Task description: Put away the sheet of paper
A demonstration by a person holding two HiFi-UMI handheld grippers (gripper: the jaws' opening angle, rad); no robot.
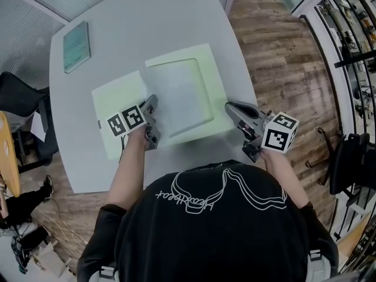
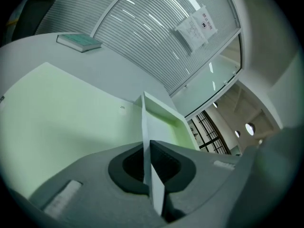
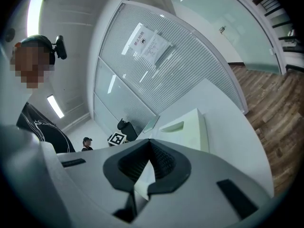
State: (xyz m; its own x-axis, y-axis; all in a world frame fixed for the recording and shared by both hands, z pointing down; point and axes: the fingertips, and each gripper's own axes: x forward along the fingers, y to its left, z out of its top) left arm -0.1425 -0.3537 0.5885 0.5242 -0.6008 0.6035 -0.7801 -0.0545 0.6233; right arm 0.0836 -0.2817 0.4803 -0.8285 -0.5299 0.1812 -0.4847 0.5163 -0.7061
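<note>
Both grippers are clamped down, nothing open.

Left gripper (image 1: 153,119): in its own view (image 2: 149,146) the jaws are closed on a thin white panel seen edge-on. It runs straight ahead into the box (image 2: 166,118), so it reads as the box's left wall, gripped near the near-left corner.

Right gripper (image 1: 235,116): in its own view (image 3: 147,158) the jaws are pinched on a white edge at the near-right side of the box (image 3: 190,132). A handle cut-out shows in the box wall ahead. The left gripper's marker cube (image 3: 116,138) is visible past it.

Box (image 1: 220,87) is white outside, pale green inside, and open-topped. It sits mid-table (image 1: 117,22), upright as far as the head view shows.

Sheet (image 1: 179,96): the white rectangle down in the box bottom looks like it, lying flat inside the walls. Neither gripper has it.

A flat pale green board (image 1: 120,98) lies on the table just left of the box, under the left gripper; in the left gripper view (image 2: 61,113) it fills the left side.

Book (image 1: 76,46) is at the far-left table edge, well apart from the box, and also shows in the left gripper view (image 2: 80,42).
</note>
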